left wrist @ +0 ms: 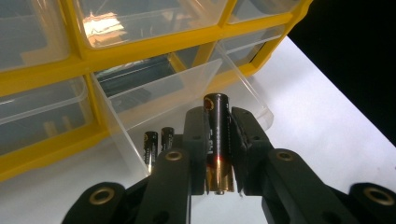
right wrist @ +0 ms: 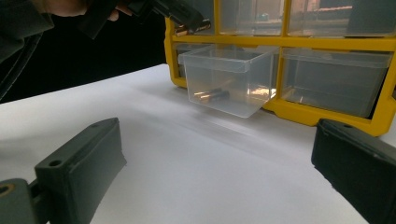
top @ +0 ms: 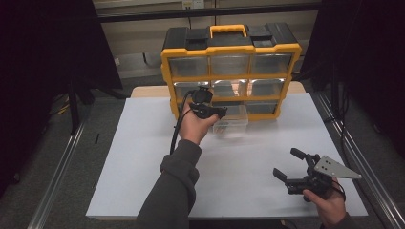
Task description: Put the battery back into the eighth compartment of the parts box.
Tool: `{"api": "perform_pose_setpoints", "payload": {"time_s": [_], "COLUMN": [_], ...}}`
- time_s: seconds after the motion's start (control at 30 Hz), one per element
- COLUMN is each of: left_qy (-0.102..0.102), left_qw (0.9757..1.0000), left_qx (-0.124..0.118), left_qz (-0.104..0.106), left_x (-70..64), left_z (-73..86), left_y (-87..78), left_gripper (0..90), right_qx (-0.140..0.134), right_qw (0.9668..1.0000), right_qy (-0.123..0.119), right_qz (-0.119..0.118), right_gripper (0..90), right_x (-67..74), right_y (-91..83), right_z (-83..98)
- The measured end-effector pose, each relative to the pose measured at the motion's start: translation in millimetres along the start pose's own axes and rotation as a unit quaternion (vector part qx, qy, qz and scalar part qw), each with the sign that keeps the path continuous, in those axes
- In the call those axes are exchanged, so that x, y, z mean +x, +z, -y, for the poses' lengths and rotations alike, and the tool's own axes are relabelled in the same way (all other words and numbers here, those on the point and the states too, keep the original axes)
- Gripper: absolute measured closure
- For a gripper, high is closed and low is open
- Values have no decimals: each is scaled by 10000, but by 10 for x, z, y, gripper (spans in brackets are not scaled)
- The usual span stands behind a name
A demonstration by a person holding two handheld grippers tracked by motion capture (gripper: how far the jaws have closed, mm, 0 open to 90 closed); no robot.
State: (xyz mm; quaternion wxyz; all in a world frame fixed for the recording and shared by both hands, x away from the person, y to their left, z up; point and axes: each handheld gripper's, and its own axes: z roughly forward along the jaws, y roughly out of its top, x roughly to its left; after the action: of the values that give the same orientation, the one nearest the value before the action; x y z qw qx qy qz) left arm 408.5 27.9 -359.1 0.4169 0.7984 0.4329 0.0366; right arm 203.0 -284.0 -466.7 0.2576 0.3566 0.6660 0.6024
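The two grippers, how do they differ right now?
The left gripper is shut on a battery; the right gripper stands open with nothing between its jaws. The left gripper is held up over the pulled-out clear drawer of the yellow organizer; the right gripper sits low near the table's near right corner, away from the organizer. Both are black, two-jawed and hand-held.
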Motion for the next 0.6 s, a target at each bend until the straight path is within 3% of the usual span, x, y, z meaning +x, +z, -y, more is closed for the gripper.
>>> {"api": "perform_pose_setpoints", "payload": {"time_s": [0.4, 0.6], "left_qy": [11, 112], "left_qw": [9999, 9999], "left_qx": [-94, -81], "left_qz": [-52, -49], "left_x": [7, -22], "left_z": [-26, -65], "left_y": [127, 166], "left_gripper": [774, 774], "right_qx": [6, 9], "right_qw": [10000, 10000], "right_qy": [4, -16], "right_qz": [-14, -11], "right_gripper": [19, 18], "right_x": [1, -3], "right_y": [0, 2], "right_z": [1, 3]}}
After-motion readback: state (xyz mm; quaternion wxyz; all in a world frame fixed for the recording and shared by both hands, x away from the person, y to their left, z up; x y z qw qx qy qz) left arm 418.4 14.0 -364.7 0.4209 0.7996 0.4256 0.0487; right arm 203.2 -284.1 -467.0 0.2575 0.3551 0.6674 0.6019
